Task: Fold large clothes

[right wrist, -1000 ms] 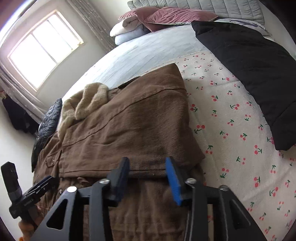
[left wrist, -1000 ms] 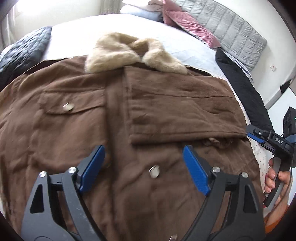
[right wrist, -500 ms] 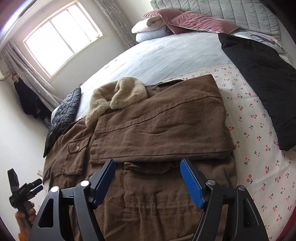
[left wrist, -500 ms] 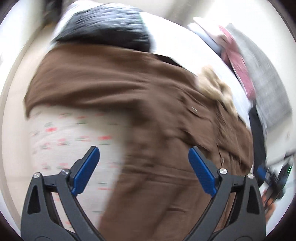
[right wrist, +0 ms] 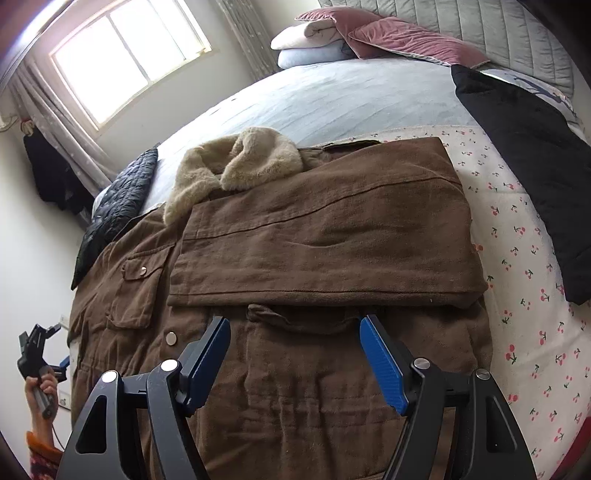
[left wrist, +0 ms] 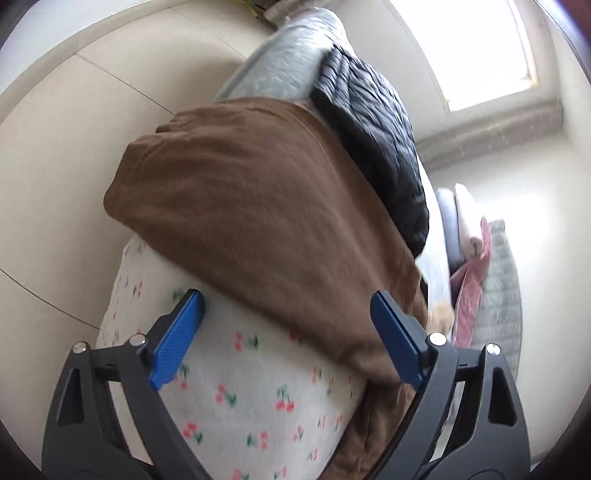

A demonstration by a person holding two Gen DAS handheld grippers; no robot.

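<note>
Left wrist view: the left gripper (left wrist: 287, 336) has its blue ribbed pads spread wide, nothing pinched between them; its jaws have just been closing a little. Beyond them a brown coat (left wrist: 266, 221), a soft matte weave, drapes in a rounded bulge over the edge of the bed. Under it lies a white sheet (left wrist: 236, 387) printed with small red cherries. A black quilted jacket (left wrist: 373, 136), shiny and puffy, lies against the coat's far side. Pale floor tiles (left wrist: 74, 129) fill the left of the frame, and a bright window (left wrist: 476, 48) sits upper right.

Right wrist view: the right gripper (right wrist: 295, 358) is also spread, its pads above the coat's lower front, with nothing between them. The coat (right wrist: 325, 236) lies flat on the bed, one sleeve folded straight across the chest as a broad rectangular band. Its fluffy beige fur collar (right wrist: 236, 162) curls at the top, and a flap pocket with a metal snap (right wrist: 142, 271) shows on the left. A flat black garment (right wrist: 524, 162) lies well apart at right. Pink velvet pillows (right wrist: 402, 40) lean on a grey quilted headboard (right wrist: 480, 26). Lower left, a hand (right wrist: 40, 391) holds the other gripper beside the bed.
</note>
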